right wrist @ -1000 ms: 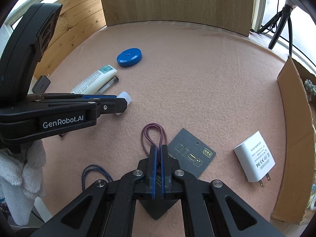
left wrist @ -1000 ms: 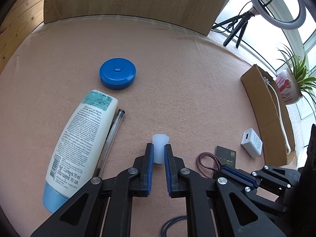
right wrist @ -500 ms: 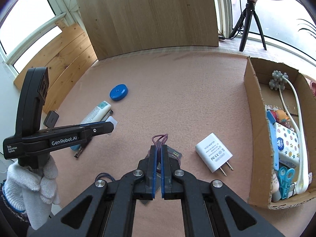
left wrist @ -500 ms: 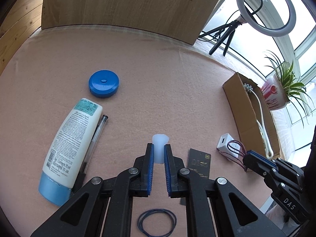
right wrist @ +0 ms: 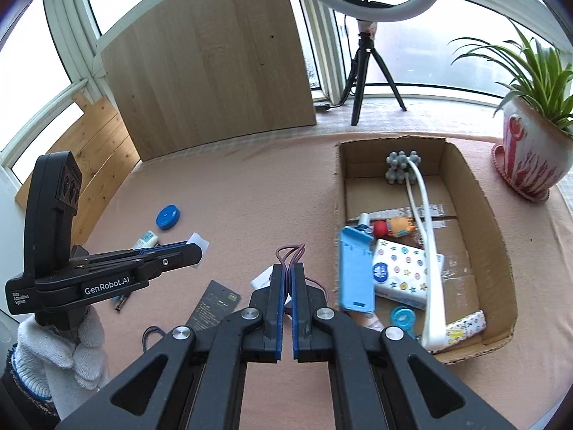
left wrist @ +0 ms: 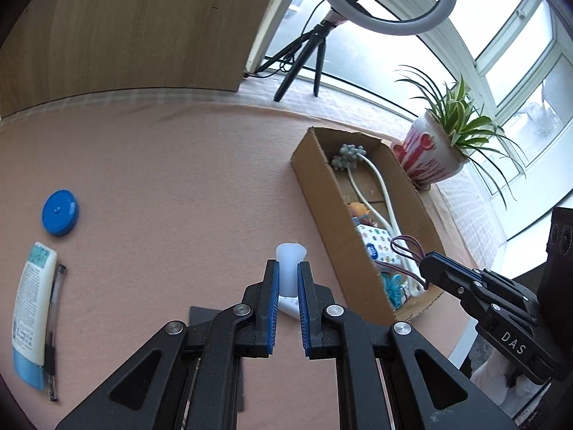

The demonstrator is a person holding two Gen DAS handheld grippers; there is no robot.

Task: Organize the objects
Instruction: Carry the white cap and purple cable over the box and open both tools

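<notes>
My left gripper (left wrist: 288,268) is shut on a small white translucent cap (left wrist: 290,255), held above the pink mat just left of the cardboard box (left wrist: 315,186). The right wrist view shows that left gripper (right wrist: 195,249) at the left, gripped by a white-gloved hand. My right gripper (right wrist: 289,268) is shut on a maroon elastic band (right wrist: 290,252) whose loops stick out past the tips. In the left wrist view the right gripper (left wrist: 426,268) hangs with the band (left wrist: 404,245) over the box's near end. The open box (right wrist: 390,139) holds several items.
On the mat lie a blue round tape measure (left wrist: 60,212), a lotion tube (left wrist: 32,315) with a pen (left wrist: 53,333) beside it, a dark card (right wrist: 215,304), a white charger (right wrist: 263,279) and a dark band (right wrist: 154,333). A potted plant (left wrist: 429,157) and a ring-light tripod (left wrist: 315,53) stand behind the box.
Both grippers have risen and swung right toward the box. The right one lifted the maroon band off the mat. The left one still grips the white cap.
</notes>
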